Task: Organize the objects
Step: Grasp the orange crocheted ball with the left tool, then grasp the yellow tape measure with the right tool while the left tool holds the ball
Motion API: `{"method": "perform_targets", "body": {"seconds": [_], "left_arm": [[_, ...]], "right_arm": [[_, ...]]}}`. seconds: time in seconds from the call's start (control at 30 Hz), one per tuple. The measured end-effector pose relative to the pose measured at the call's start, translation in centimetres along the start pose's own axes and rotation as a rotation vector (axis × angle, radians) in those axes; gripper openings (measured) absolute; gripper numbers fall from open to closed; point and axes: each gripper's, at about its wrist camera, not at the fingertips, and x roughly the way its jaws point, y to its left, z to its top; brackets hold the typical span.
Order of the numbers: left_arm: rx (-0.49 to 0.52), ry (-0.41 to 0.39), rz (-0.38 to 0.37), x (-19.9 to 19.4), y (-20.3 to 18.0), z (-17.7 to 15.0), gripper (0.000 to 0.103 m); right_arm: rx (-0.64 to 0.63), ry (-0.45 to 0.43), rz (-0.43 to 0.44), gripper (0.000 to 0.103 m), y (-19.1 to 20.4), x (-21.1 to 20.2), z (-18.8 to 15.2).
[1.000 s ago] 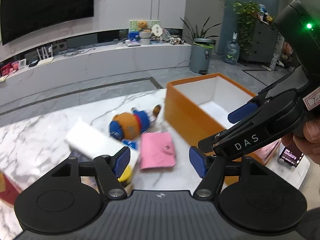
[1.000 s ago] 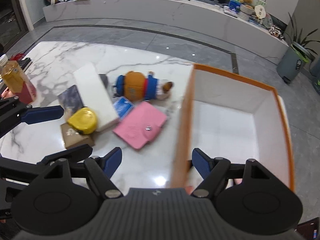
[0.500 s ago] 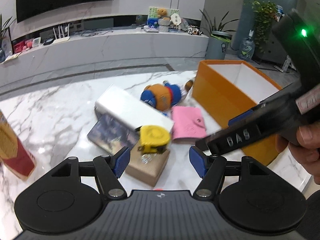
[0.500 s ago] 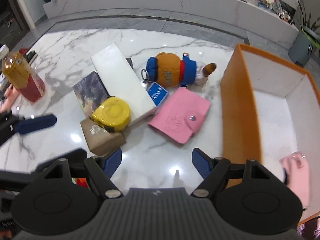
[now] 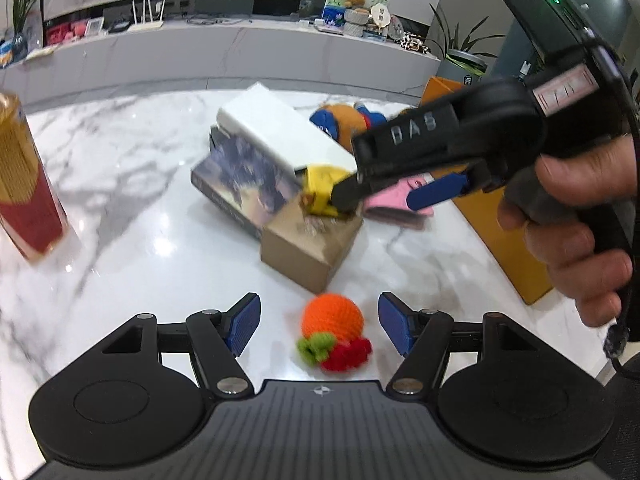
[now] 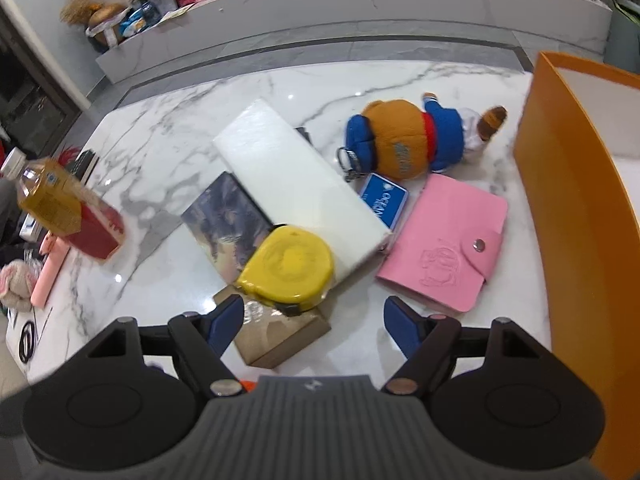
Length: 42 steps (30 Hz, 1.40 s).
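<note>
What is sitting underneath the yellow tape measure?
The yellow tape measure rests on a small brown cardboard box and leans against the long white box. The cardboard box's top beneath it is hidden.

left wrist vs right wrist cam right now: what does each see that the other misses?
Only the left wrist view: the crocheted orange toy between the open left gripper fingers, and the right gripper seen from outside, held in a hand.

Only the right wrist view: the blue card beside the plush, the pink wallet's full face and the orange box's white interior.

Both: yellow tape measure on the brown box, white box, dark book, plush toy, tea bottle, marble table.
</note>
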Motion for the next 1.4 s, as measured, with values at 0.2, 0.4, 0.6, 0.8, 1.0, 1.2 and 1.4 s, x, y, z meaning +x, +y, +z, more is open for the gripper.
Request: {"method": "perform_targets", "body": {"seconds": [0.2, 0.4, 0.6, 0.8, 1.0, 1.2, 1.4], "left_arm": [[-0.01, 0.015, -0.014, 1.1, -1.1, -1.1, 0.077], [-0.053, 0.014, -0.002, 2.4, -0.5, -1.3, 0.076], [-0.111, 0.02, -0.008, 3.2, 0.8, -1.4, 0.06], [-0.109, 0.023, -0.02, 3.5, 1.3, -1.3, 0.054], [-0.105, 0.033, -0.02, 3.2, 1.7, -1.3, 0.049], [-0.119, 0.034, 0.002, 2.6, 2.8, -1.5, 0.049], [-0.127, 0.038, 0.022, 2.1, 4.1, -1.5, 0.048]], "right_arm": [[0.007, -0.026, -0.003, 0.077, -0.3, -0.1, -0.1], [-0.003, -0.07, -0.008, 0.077, 0.3, -0.2, 0.1], [0.016, -0.049, 0.0, 0.077, 0.6, 1.0, 0.4], [0.014, -0.056, 0.001, 0.073, 1.0, 1.4, 0.6], [0.014, -0.048, 0.01, 0.064, 1.1, 1.8, 0.6], [-0.009, -0.034, 0.001, 0.06, 1.3, 1.9, 0.4], [0.005, -0.018, 0.008, 0.059, 1.0, 1.6, 0.2]]}}
